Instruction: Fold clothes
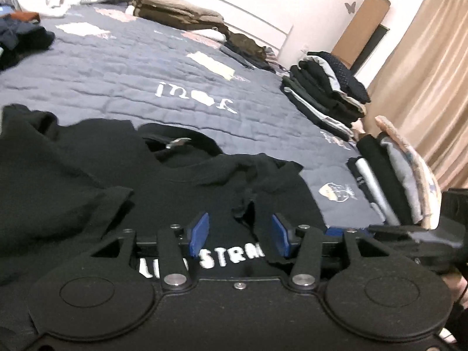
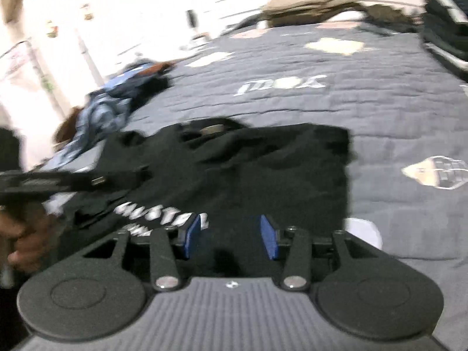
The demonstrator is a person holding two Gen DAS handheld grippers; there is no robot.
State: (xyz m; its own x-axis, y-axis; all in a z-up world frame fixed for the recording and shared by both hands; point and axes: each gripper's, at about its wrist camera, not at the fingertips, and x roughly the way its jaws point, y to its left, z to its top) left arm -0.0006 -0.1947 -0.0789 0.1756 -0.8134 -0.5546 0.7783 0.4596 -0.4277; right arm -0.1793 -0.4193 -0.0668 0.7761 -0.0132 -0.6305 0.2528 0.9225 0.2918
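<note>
A black T-shirt point(image 1: 87, 175) with white lettering lies crumpled on the grey quilt point(image 1: 131, 73), collar toward the far side. My left gripper point(image 1: 239, 219) hovers low over its chest, blue pads apart. A loose fold of black cloth drapes against the right pad point(image 1: 279, 234), unpinched. In the right wrist view the same T-shirt point(image 2: 263, 175) has a straight folded right edge. My right gripper point(image 2: 231, 222) stands open just above it, with nothing pinched between its pads. The left gripper's body point(image 2: 58, 181) and a hand point(image 2: 23, 234) show at that view's left edge.
Two stacks of folded clothes point(image 1: 324, 93) point(image 1: 395, 175) sit along the bed's right side by a beige curtain point(image 1: 424, 73). A heap of unfolded clothes point(image 2: 117, 102) lies at the left. Brown bedding point(image 1: 175, 8) lies at the far end.
</note>
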